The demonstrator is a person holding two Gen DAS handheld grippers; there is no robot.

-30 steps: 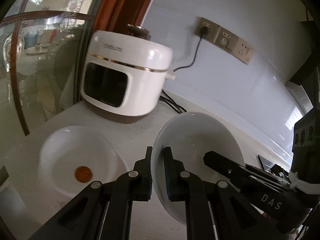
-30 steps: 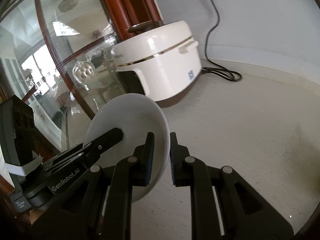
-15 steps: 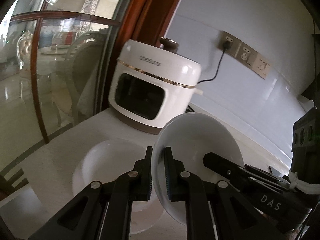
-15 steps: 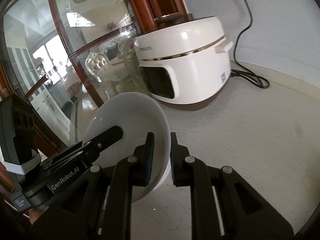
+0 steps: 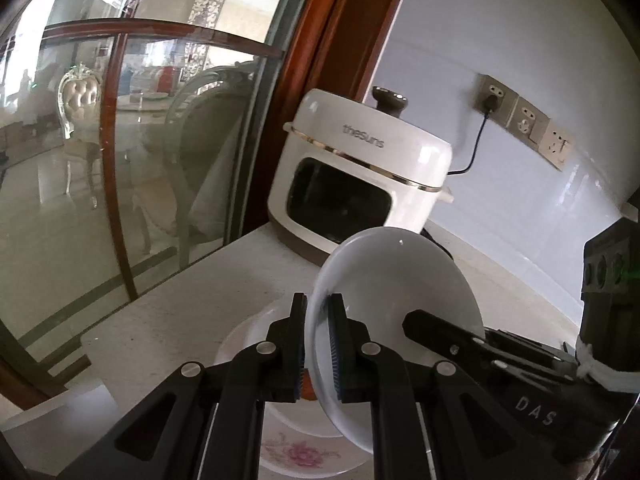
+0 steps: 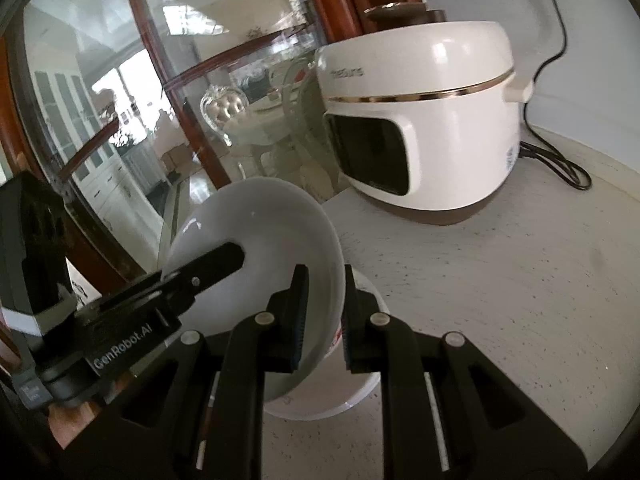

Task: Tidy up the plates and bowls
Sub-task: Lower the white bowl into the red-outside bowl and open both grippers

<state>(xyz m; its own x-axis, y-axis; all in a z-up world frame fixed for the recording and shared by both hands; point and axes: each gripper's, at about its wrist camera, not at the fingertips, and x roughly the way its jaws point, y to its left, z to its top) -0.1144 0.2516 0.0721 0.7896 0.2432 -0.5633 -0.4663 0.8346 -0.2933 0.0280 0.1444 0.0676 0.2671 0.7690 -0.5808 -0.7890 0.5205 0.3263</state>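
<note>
Both grippers, left [image 5: 317, 344] and right [image 6: 323, 316], are pinching one white bowl [image 5: 394, 304] by opposite rims, holding it tilted above the floral plate [image 5: 296, 448] at 6 o'clock; next, probably levelling and lowering it.

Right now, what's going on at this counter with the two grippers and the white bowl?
A person is using two handheld grippers to tidy dishes. Both the left gripper and the right gripper are clamped on opposite rims of one plain white bowl, held tilted above the counter. Below it sits a floral-patterned dish, seemingly where the bowl is headed. A white rice cooker stands behind, plugged into the wall.
</note>
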